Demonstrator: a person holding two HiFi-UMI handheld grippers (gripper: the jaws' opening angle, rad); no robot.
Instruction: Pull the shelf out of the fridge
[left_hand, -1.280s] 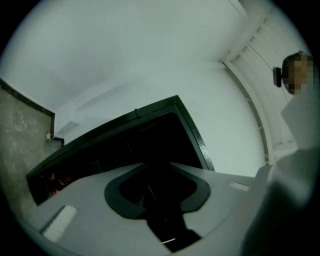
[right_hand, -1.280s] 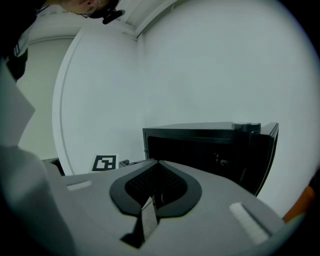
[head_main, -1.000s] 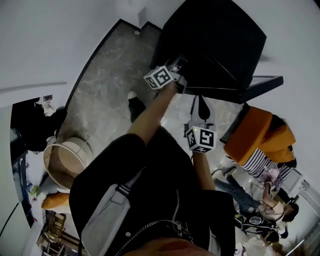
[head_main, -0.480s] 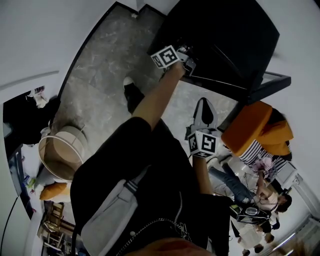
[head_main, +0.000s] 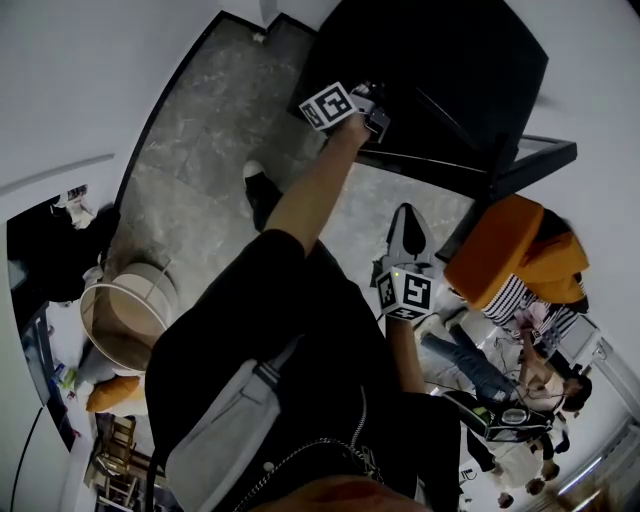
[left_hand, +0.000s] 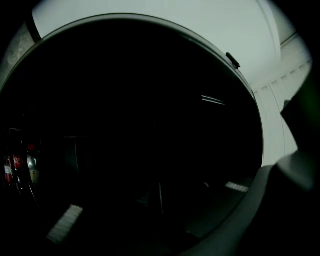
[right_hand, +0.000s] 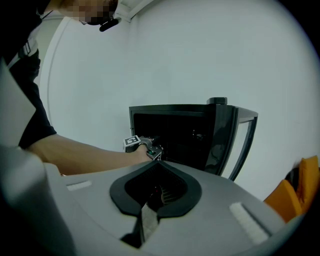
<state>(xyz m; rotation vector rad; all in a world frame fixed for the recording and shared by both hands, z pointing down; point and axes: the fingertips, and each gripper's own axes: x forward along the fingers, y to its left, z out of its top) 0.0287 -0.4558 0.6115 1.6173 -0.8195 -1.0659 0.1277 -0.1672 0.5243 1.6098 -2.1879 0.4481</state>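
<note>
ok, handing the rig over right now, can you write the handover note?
Left tool: at the mouth of the black fridge, jaws have just been closing; its view is too dark to tell whether the shelf is between them.
Right tool: shut, empty, held back, facing the fridge.
Done: fridge door open, left tool in place.
To do: confirm the grip on the shelf, then pull it out; no shelf shows outside the fridge.

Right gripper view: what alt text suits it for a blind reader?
The right gripper, jaws shut and empty, fills the foreground, aimed at a black fridge with its door open. A person's forearm reaches to the fridge's front.
</note>
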